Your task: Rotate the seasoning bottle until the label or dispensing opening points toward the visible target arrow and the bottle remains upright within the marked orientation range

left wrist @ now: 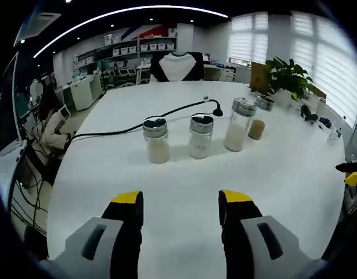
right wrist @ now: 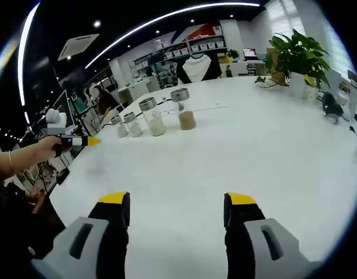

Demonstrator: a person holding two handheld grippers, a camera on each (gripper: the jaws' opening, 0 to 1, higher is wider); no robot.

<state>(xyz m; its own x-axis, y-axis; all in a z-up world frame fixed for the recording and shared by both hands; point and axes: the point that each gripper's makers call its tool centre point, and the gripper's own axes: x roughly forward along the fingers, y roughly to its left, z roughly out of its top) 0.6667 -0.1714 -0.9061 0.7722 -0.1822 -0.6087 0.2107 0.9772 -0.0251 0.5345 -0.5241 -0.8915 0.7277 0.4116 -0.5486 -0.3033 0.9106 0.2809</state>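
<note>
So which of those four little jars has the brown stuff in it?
The jar at the plant end of the row: its contents are tan-brown, while the other three jars hold whitish powder.

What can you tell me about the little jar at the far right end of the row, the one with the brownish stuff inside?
The brown-filled jar is a small clear bottle, apparently glass, with a round silver metal-looking cap. Tan-brown granules fill about its lower half. It stands upright on the white table, at the end of a row of four, right beside a taller jar of pale powder that partly overlaps it in the left gripper view. In the right gripper view it stands apart from its neighbour. Neither gripper touches it.
</note>
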